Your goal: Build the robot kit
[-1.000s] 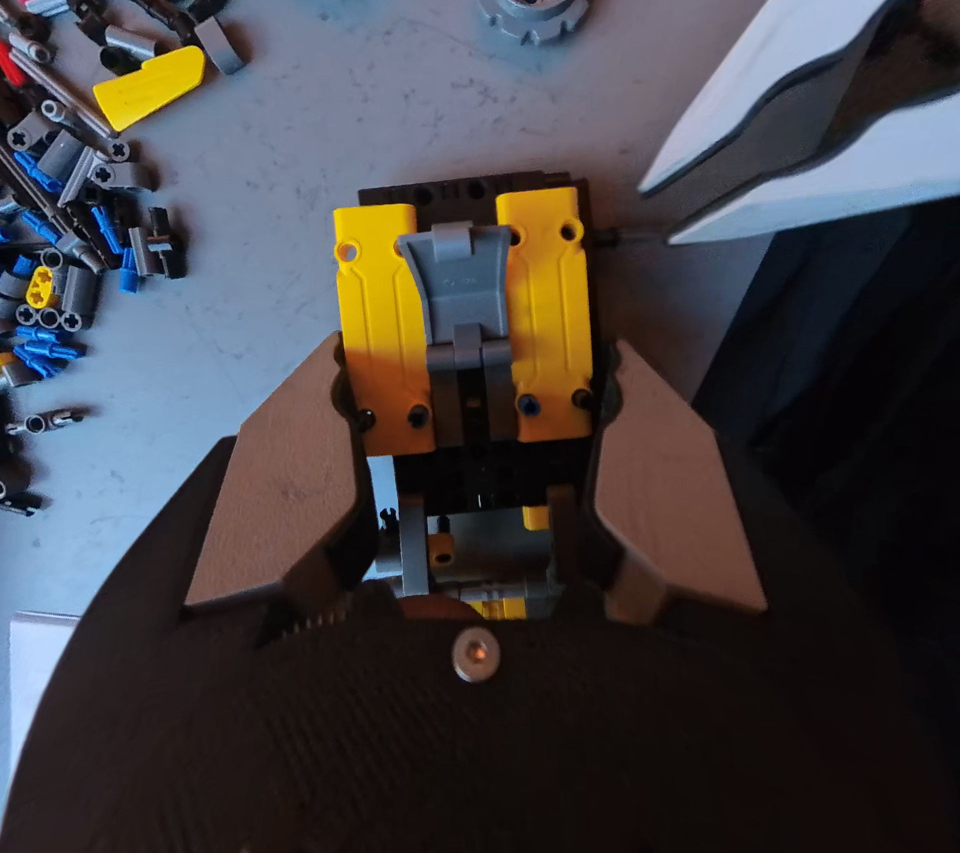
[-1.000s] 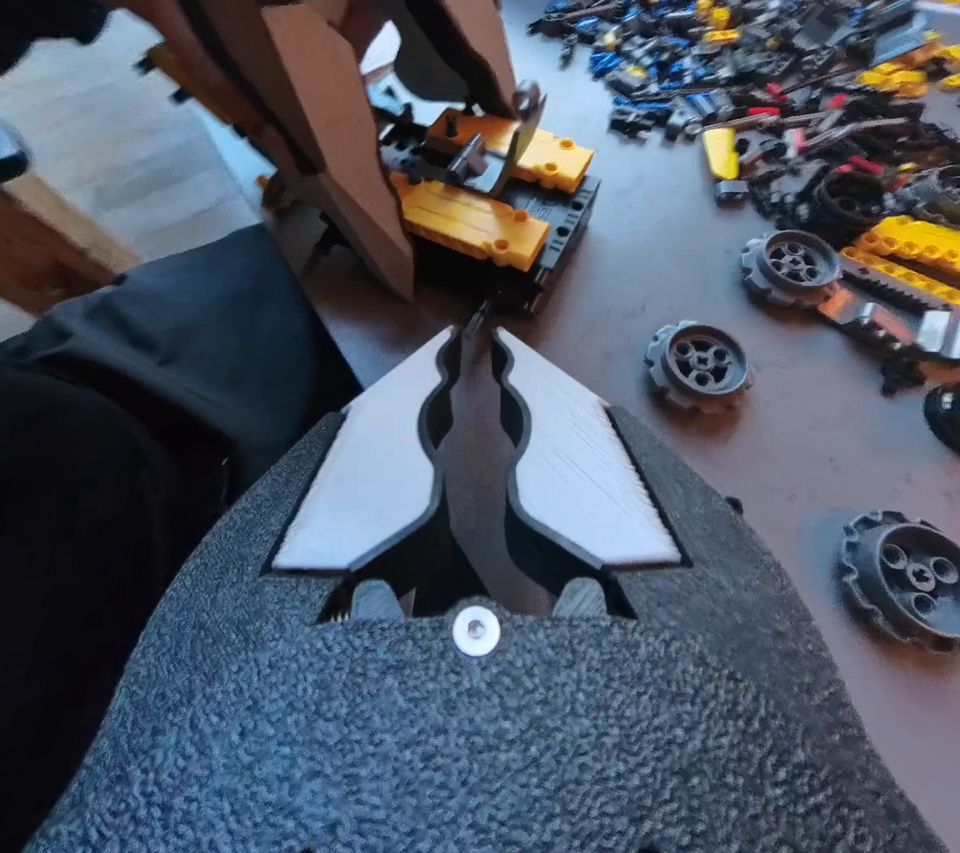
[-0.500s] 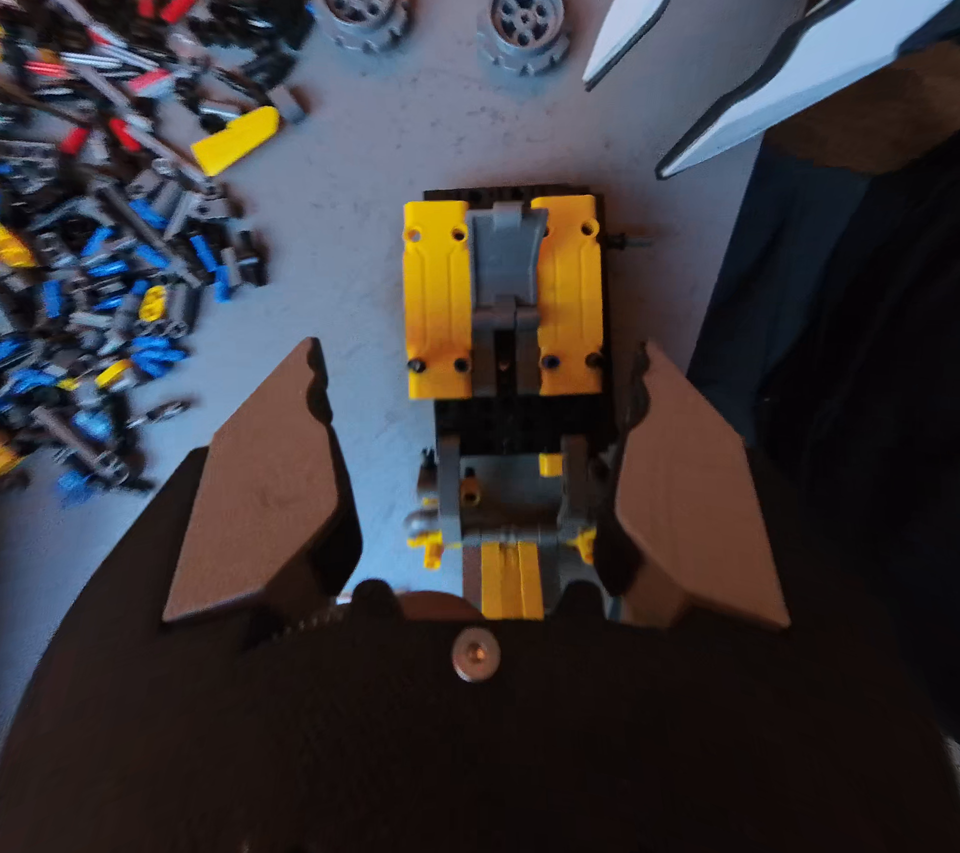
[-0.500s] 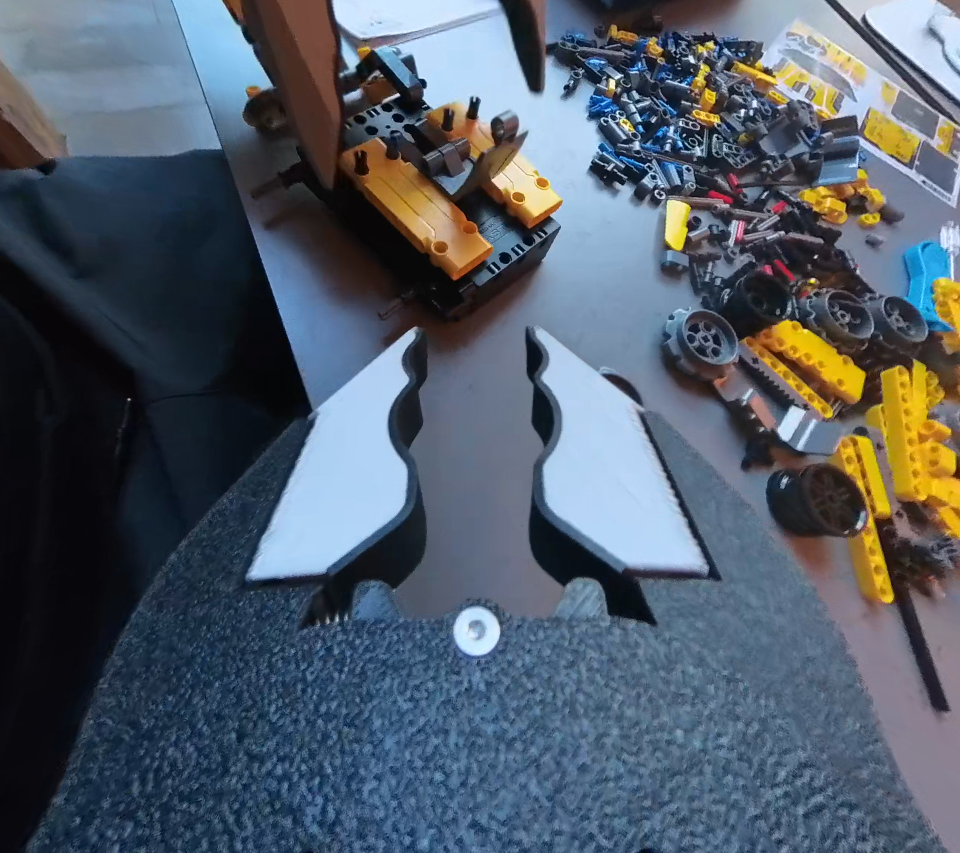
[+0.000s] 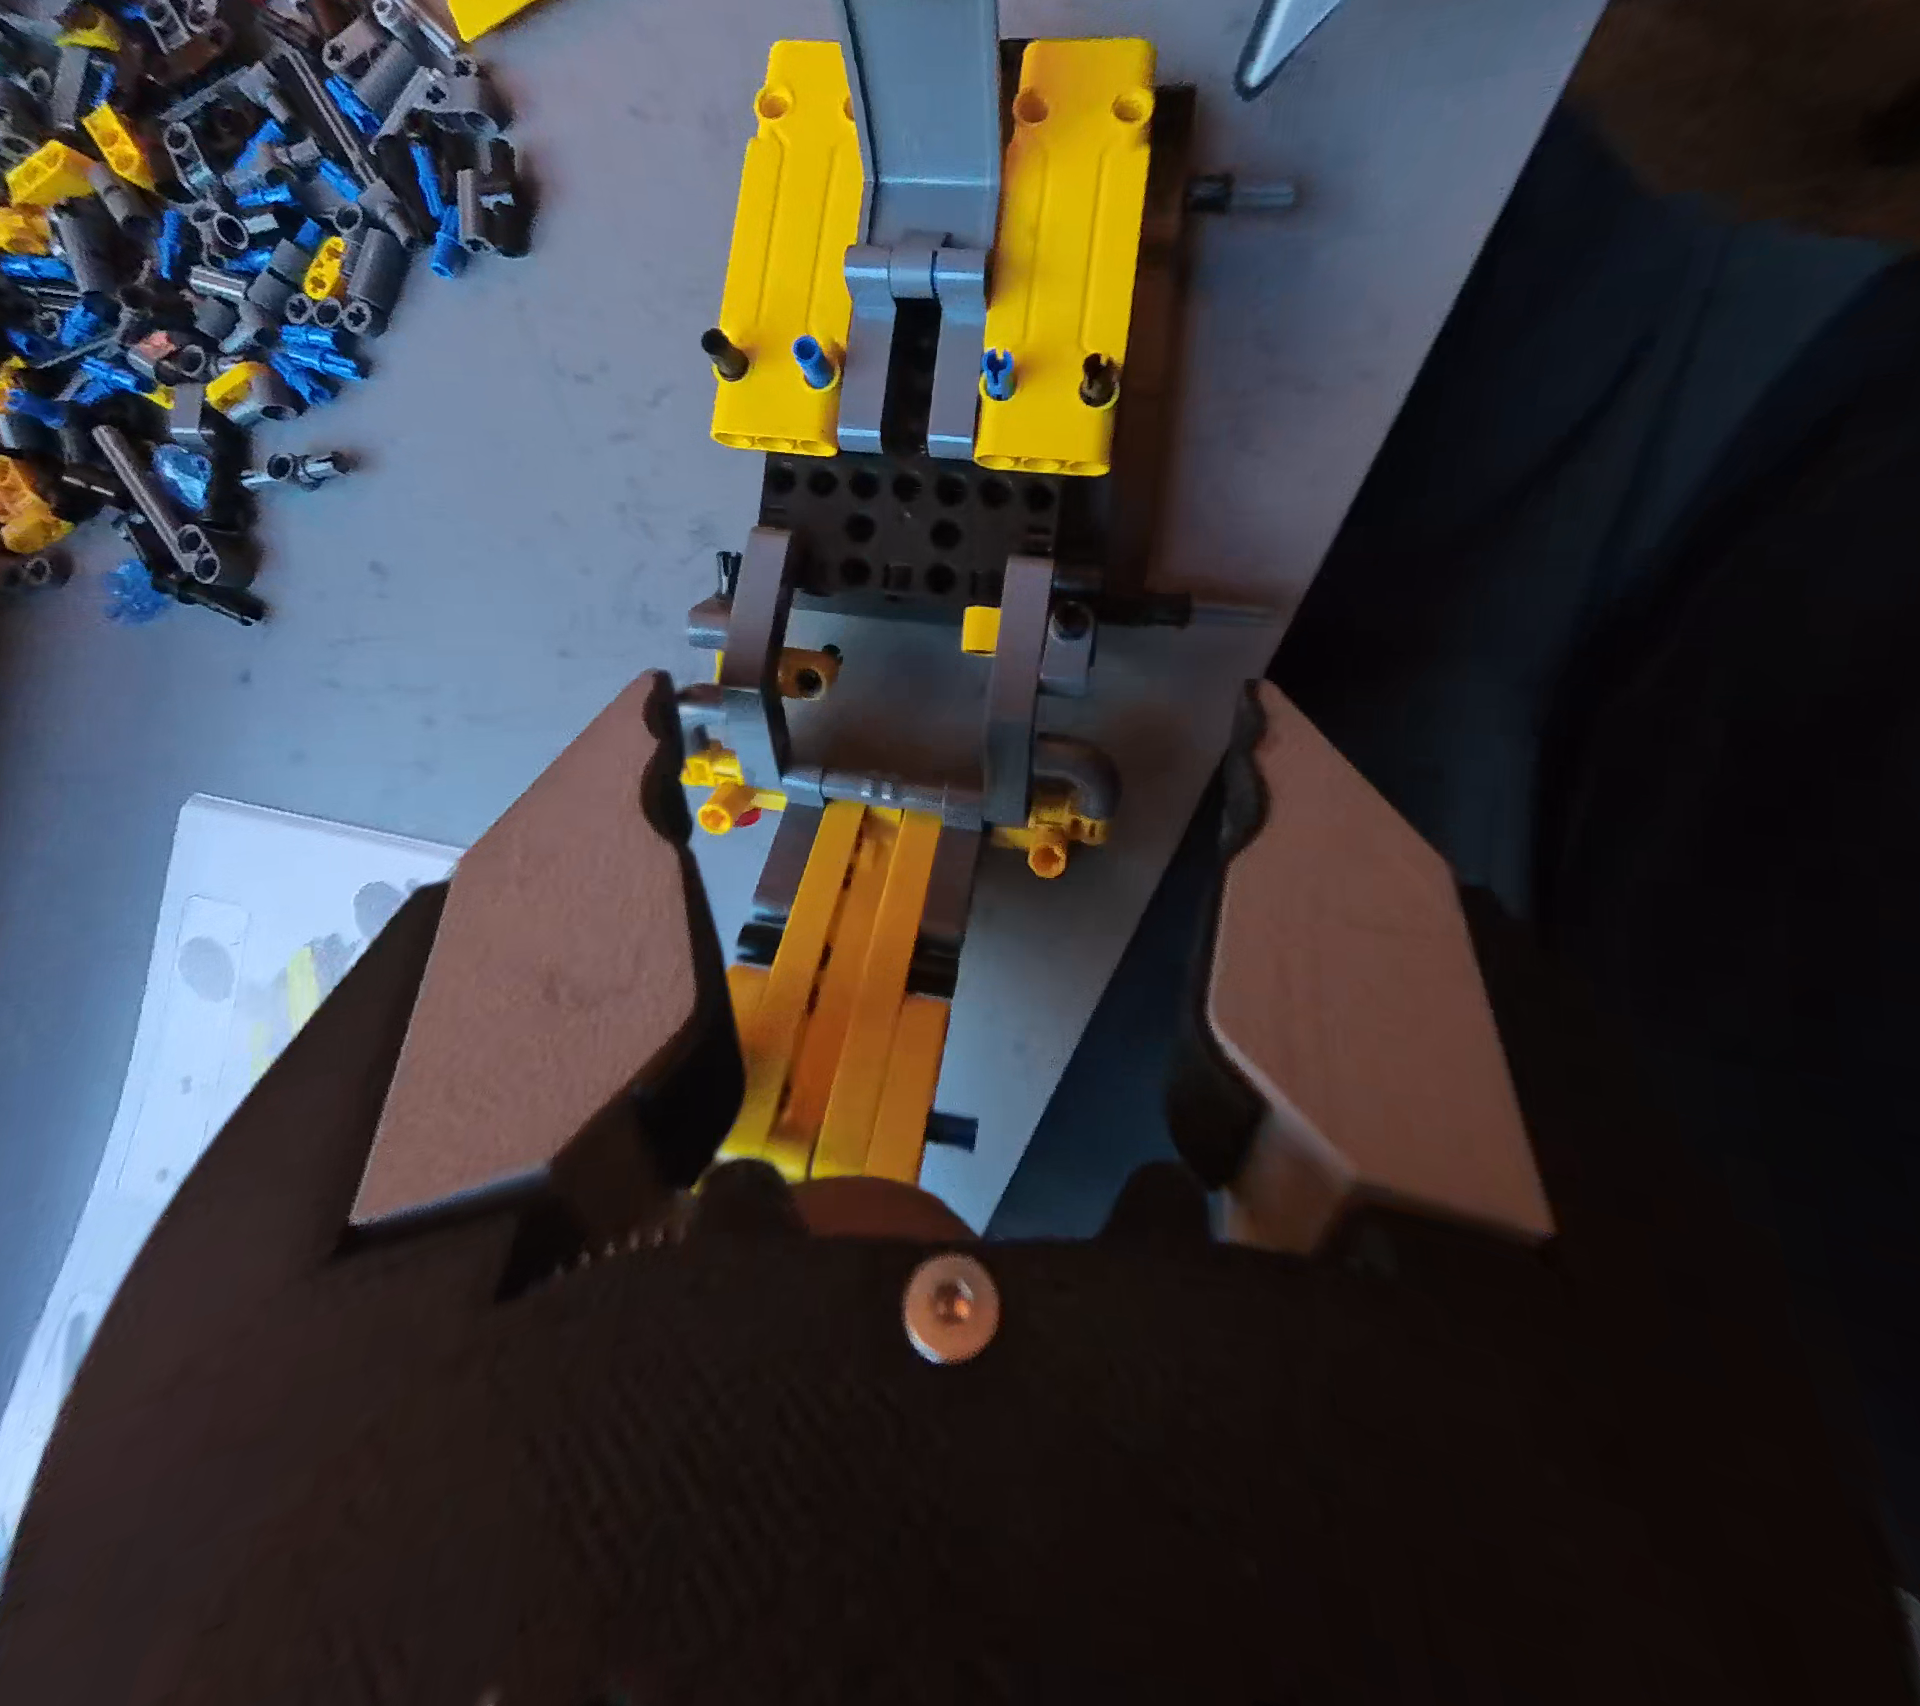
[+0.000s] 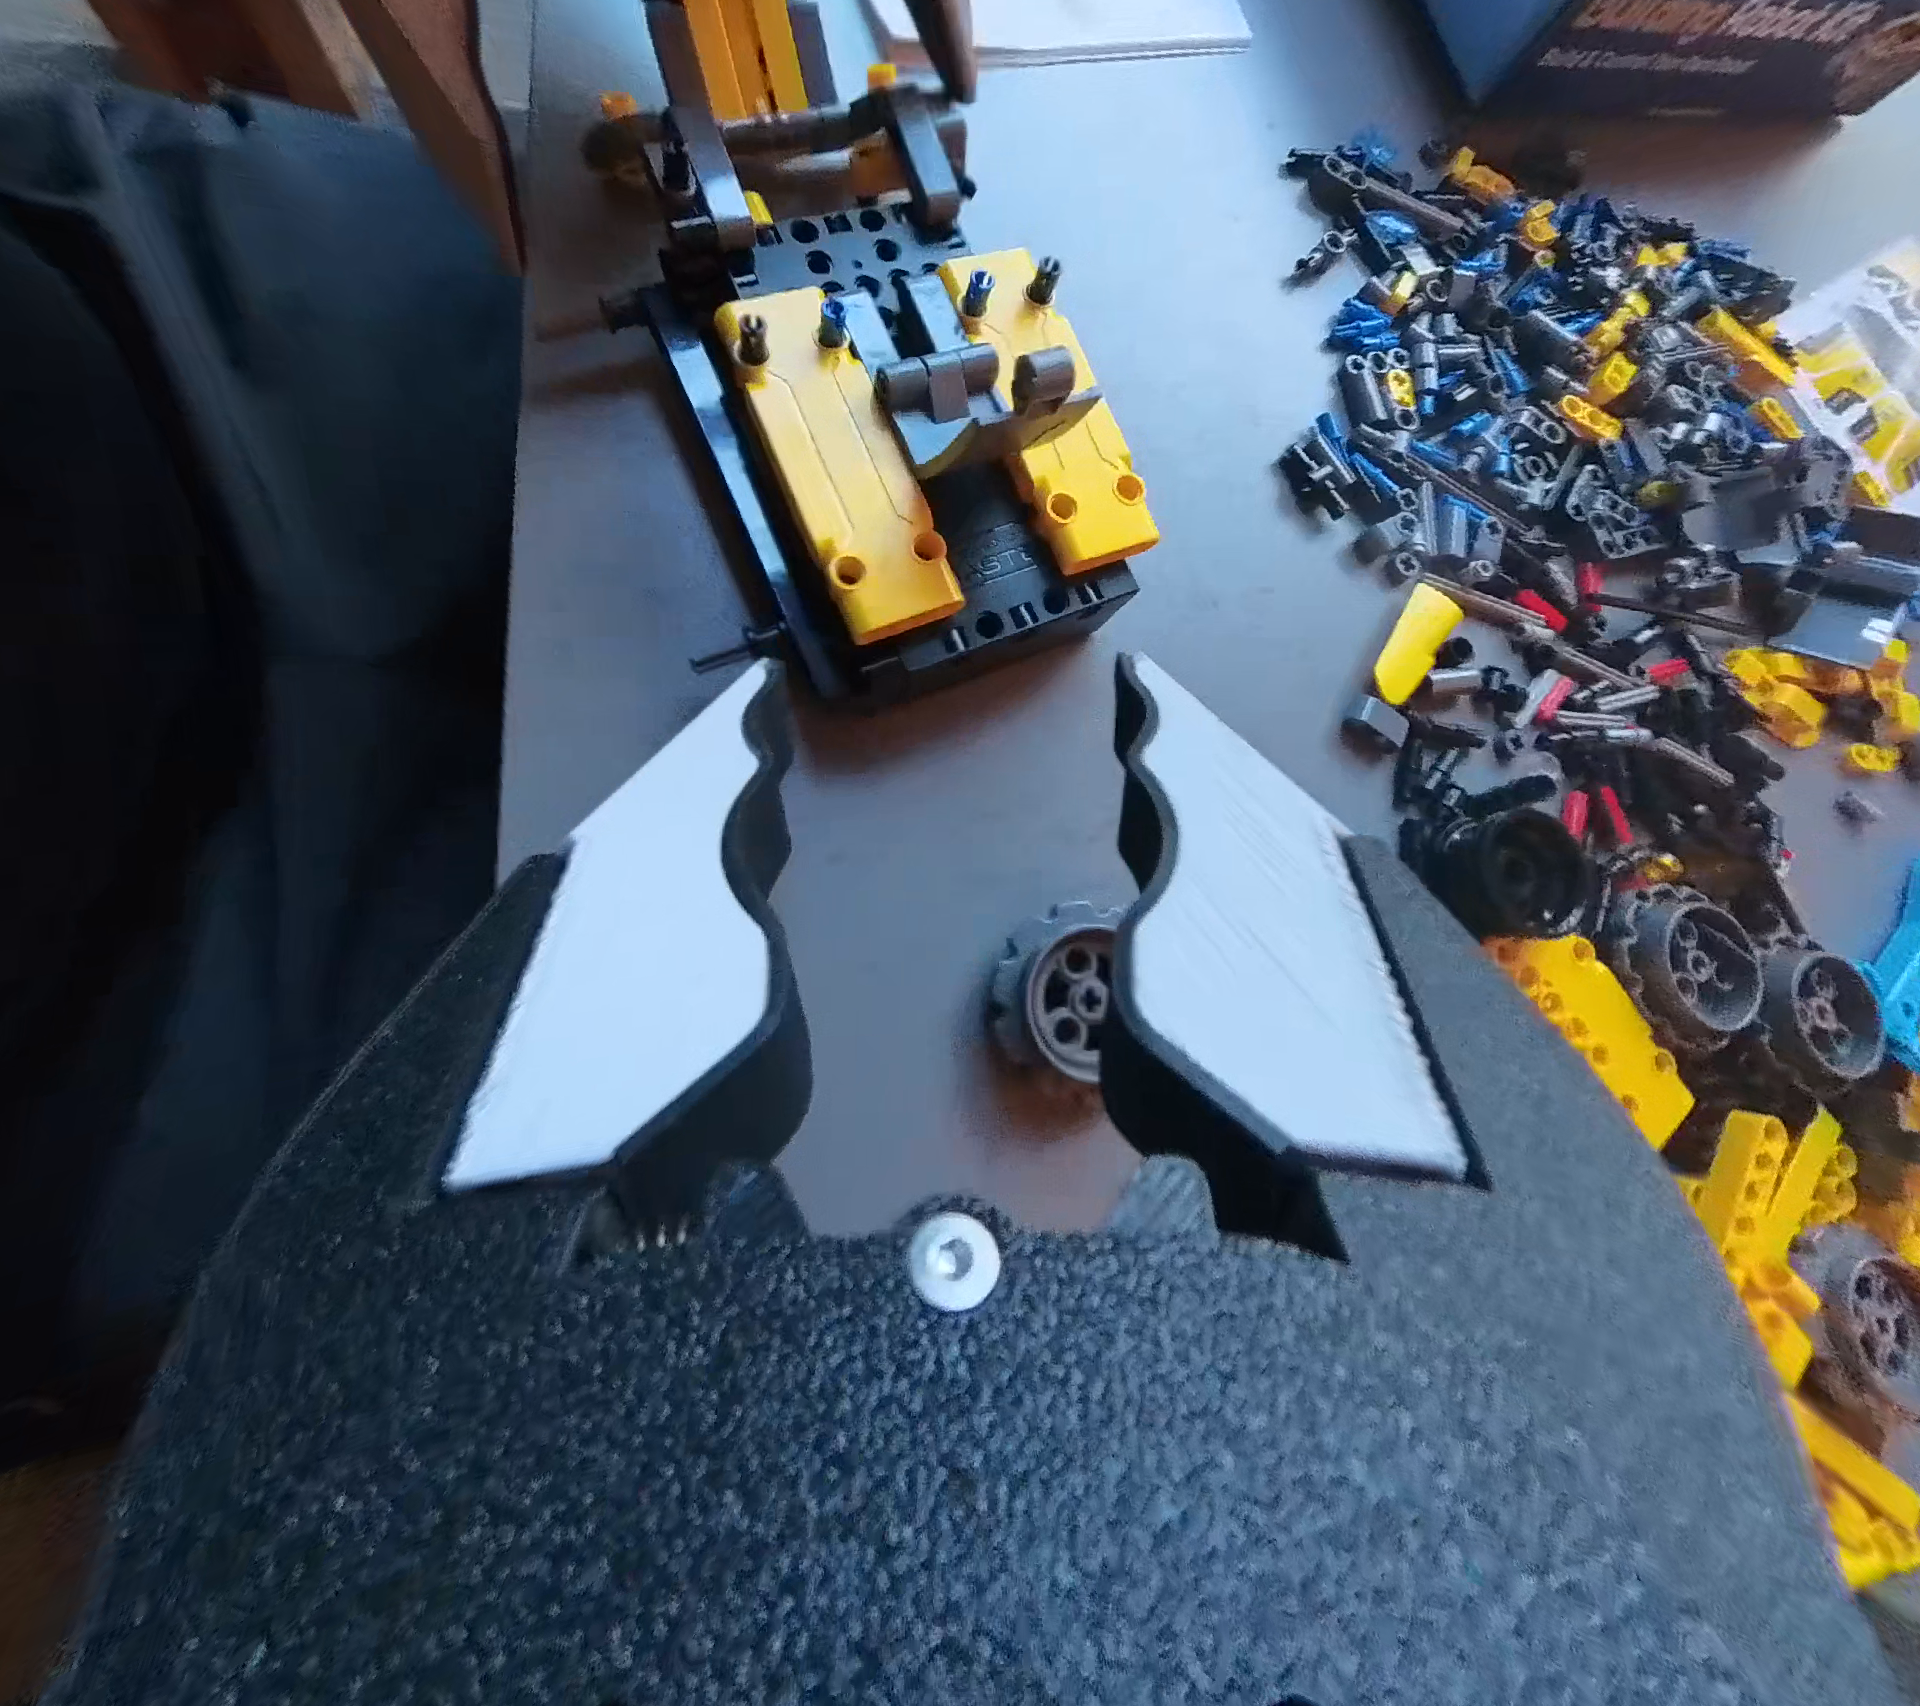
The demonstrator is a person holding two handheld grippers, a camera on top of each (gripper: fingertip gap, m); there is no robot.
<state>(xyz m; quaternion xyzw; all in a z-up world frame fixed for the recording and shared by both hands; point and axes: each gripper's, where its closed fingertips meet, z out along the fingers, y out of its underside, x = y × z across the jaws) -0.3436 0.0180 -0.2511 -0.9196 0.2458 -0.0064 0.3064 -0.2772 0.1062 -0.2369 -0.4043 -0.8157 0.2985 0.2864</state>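
Dim, bluish light; wide-angle bending at edges; slight motion blur; deep shadows.

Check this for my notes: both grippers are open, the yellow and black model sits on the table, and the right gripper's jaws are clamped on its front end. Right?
Not quite. The right gripper has its jaws spread and holds nothing; the right wrist view shows them short of the yellow and black model. The left gripper is open too, and the model sits on the table.
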